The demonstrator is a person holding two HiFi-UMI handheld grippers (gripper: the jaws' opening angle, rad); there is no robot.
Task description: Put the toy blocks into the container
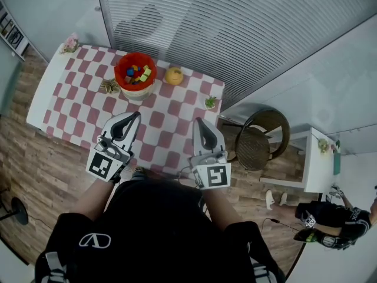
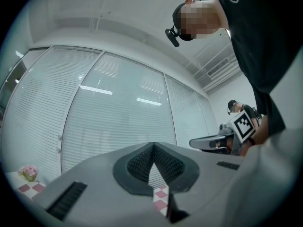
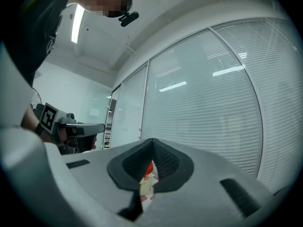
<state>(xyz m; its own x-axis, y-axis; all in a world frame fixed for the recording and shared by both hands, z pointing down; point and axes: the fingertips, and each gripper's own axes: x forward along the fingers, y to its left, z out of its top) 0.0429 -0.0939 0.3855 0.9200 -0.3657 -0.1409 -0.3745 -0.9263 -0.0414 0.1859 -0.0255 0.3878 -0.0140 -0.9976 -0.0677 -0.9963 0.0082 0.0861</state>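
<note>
In the head view a red container (image 1: 135, 71) stands at the far side of the red-and-white checked table (image 1: 88, 108), with several coloured toy blocks (image 1: 138, 74) inside it. My left gripper (image 1: 136, 115) is held above the table's near left, jaws shut and empty. The right gripper (image 1: 197, 121) hovers over the near right, also shut with nothing in it. Both point up and away from the table. The left gripper view shows my shut left gripper (image 2: 154, 145) against window blinds; the right gripper view shows my shut right gripper (image 3: 152, 141), a sliver of red showing through below the tips.
A yellow round object (image 1: 174, 75) sits right of the container. A small potted plant (image 1: 210, 102) is at the right table edge, a dried plant (image 1: 109, 86) left of the container, pink flowers (image 1: 70, 43) at the far left corner. A round chair (image 1: 259, 139) stands to the right.
</note>
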